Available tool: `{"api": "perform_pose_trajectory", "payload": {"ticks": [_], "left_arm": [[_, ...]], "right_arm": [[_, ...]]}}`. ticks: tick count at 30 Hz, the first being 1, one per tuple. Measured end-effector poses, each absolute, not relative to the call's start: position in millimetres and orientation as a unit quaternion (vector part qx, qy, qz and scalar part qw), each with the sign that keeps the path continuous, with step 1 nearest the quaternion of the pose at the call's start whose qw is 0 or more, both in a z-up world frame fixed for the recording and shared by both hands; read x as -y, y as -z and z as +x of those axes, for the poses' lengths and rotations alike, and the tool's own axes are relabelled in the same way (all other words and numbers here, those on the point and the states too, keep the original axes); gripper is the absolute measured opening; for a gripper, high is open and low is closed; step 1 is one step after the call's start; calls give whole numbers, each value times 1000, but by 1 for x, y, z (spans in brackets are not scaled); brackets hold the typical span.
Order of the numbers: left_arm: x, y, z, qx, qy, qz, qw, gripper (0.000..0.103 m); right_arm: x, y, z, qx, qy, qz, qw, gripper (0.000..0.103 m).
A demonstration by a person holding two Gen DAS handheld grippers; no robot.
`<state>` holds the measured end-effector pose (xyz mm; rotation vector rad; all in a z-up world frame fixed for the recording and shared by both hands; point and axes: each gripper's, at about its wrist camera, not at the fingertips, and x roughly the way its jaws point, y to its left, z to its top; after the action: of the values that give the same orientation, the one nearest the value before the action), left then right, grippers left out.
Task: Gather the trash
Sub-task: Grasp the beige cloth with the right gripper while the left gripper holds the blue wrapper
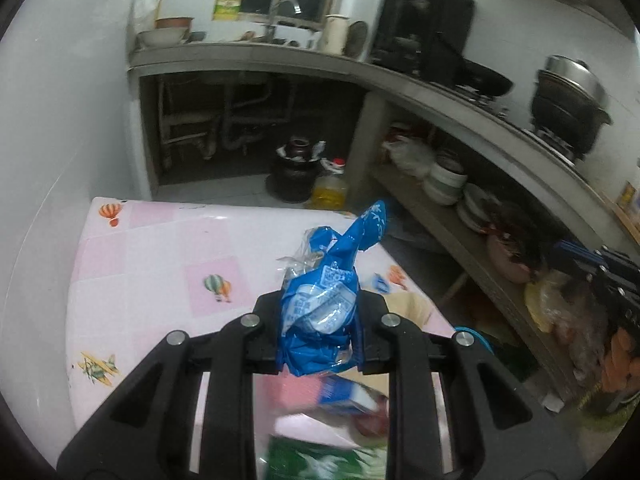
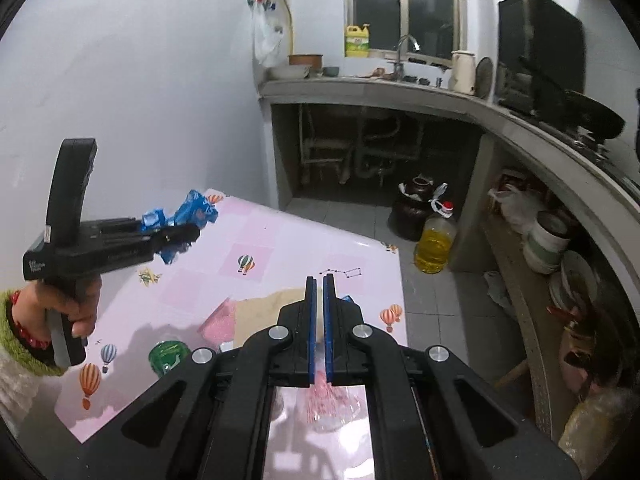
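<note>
My left gripper [image 1: 318,312] is shut on a crumpled blue plastic wrapper [image 1: 320,304], held above the pink balloon-print table [image 1: 160,264]. The right wrist view shows it at the left, the left gripper [image 2: 184,236] in a person's hand [image 2: 76,308], with the blue wrapper [image 2: 192,208] sticking out. My right gripper [image 2: 319,280] has its blue pads together over the table's near edge. A thin clear wrapper with red print [image 2: 328,400] fans out from the base of the pads. More trash lies on the table: a green pack [image 2: 168,354], a pink pack [image 2: 220,324] and beige paper [image 2: 272,304].
A white wall runs along the left. Past the table on the floor stand a yellow oil bottle [image 2: 434,248] and a dark jar [image 2: 416,208]. A concrete counter [image 2: 520,120] with a low shelf of stacked bowls [image 2: 548,240] curves along the right.
</note>
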<state>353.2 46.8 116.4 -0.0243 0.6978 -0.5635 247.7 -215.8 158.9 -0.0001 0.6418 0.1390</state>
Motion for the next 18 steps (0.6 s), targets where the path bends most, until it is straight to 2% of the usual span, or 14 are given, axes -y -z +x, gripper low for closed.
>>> {"api": "perform_pose_trajectory", "payload": {"ticks": [6,7,8,10,13,14,18], "left_arm": [[-31,-122,330,-337,285,4,897,22],[-32,-121,331,-340,283,2,897,22],[-34,-119,333,-344,279,-5,896,22],[-41,-115,339,-350,272,-20,896,22],[-59,-103,357,-362,253,-52,896,22],[-65,-98,362,-366,250,-60,895,22],[-84,-74,380,-389,234,-91,886,22]], "right_arm": [[228,-159,236,-333,-104,26,937,6],[229,-156,242,-338,-112,33,934,17],[229,-154,247,-343,-115,35,932,44],[223,-146,268,-363,-134,31,921,71],[201,-123,310,-418,-176,13,891,74],[191,-112,329,-439,-181,0,880,78],[153,-66,385,-506,-196,-59,838,80]]}}
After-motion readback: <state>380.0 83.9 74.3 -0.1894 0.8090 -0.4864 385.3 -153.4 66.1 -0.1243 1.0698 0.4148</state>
